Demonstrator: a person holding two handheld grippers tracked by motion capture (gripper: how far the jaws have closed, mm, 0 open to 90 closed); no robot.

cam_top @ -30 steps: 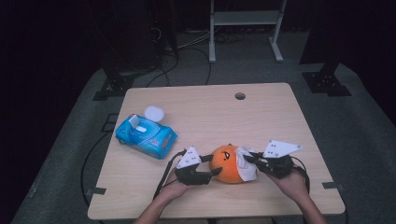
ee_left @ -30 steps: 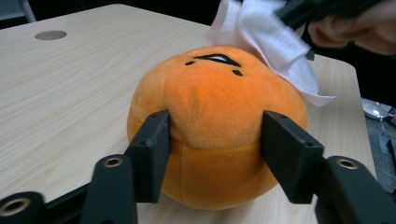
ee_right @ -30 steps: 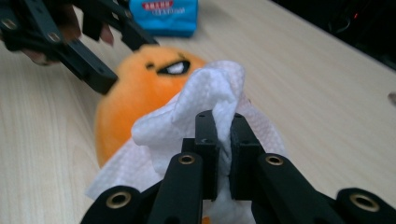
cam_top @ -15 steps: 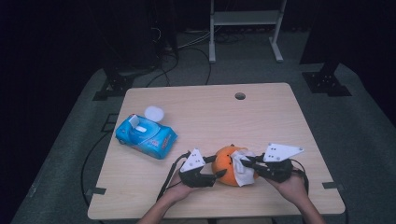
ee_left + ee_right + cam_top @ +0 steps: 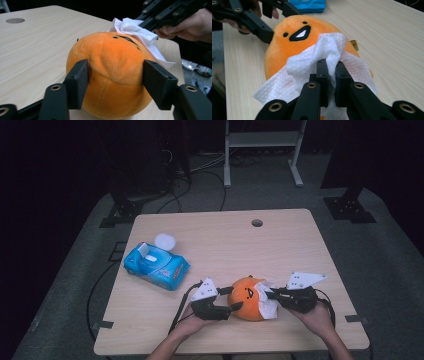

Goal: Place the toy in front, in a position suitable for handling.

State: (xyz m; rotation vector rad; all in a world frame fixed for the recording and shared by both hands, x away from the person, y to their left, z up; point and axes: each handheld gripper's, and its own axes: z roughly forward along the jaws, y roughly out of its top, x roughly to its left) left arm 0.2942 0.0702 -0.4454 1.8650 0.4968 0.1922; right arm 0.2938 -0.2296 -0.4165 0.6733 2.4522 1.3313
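Wooden and pale, the table carried everything, with a round hole near its far edge. Toward its left side lay a blue pack of wet wipes, and just beyond the pack sat a small white lid.

Near the front edge, between the person's two hands, rested an orange plush toy with a small black-stitched face — round, soft, sitting on the tabletop. The left gripper clamped it from the left: in the left gripper view its two black pads pressed into the plush toy's sides, dimpling the fabric, at a middling spread. Those jaws had closed a little over the last second.

The right gripper came in from the toy's right, its jaws pinched narrow on a crumpled white wipe. In the right gripper view the wipe lay bunched against the toy's face side, just below the mouth, and draped down toward the table.

Compared with a second before, the toy and both hands sat slightly nearer the front edge — the blue pack and lid were unmoved.
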